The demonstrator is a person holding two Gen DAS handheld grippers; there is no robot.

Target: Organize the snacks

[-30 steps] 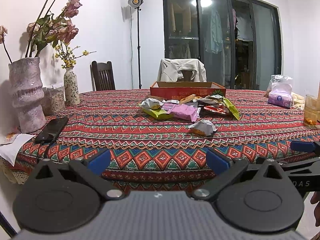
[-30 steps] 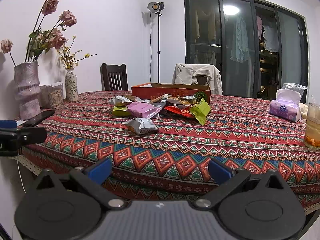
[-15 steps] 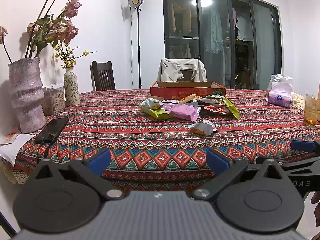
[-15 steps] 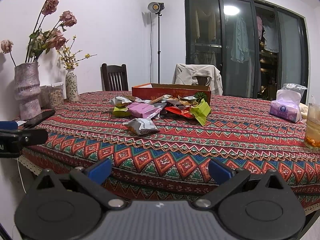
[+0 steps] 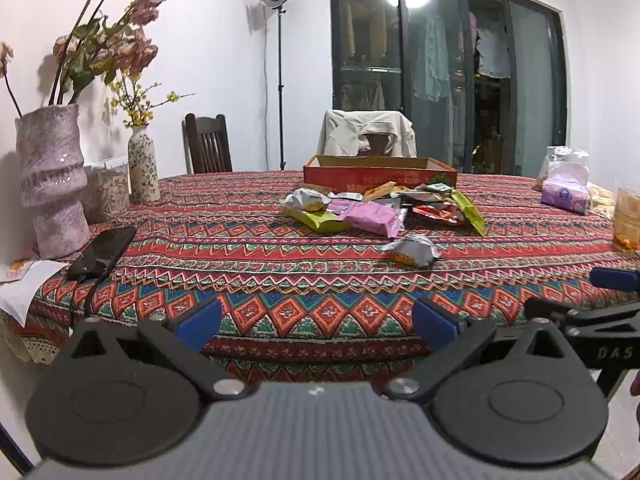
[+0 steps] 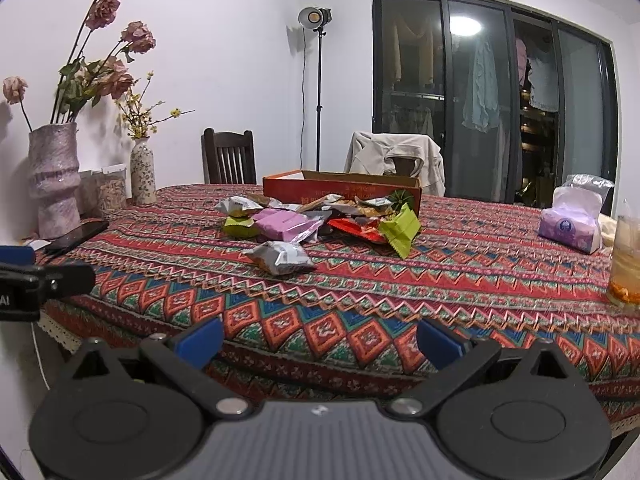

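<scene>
Left gripper [image 5: 316,320]: lower centre of the left wrist view, jaws spread wide, nothing between the blue pads [image 5: 199,322]. It sits at the near edge of the table [image 5: 280,276], which carries a red patterned cloth.

Right gripper [image 6: 319,340]: lower centre of the right wrist view, jaws likewise wide apart and empty, also at the near table edge. Its side shows at the right edge of the left wrist view, just beside the left unit.

Snack pile [image 5: 384,208]: centre of the frame, mid-table, well apart from both grippers. The pile includes a pink packet [image 5: 374,216], a green packet [image 5: 320,220] touching it on the left, a second green packet [image 5: 468,212] tilted at the right side, and a red wrapper [image 5: 434,213] between them.

One silver packet [image 5: 412,250] lies alone on the cloth, nearer the grippers than the pile; in the right wrist view it sits at centre [image 6: 280,258].

Red cardboard box [image 5: 380,172]: directly behind the pile, open at the top; contents cannot be seen.

Left of frame: large pink vase [image 5: 52,180] with dried roses, small floral vase [image 5: 142,170], black phone [image 5: 102,252] lying flat near the table's left edge.

Right of frame: tissue pack [image 6: 572,224] and a glass [image 6: 626,264] with orange contents at the bottom.
</scene>
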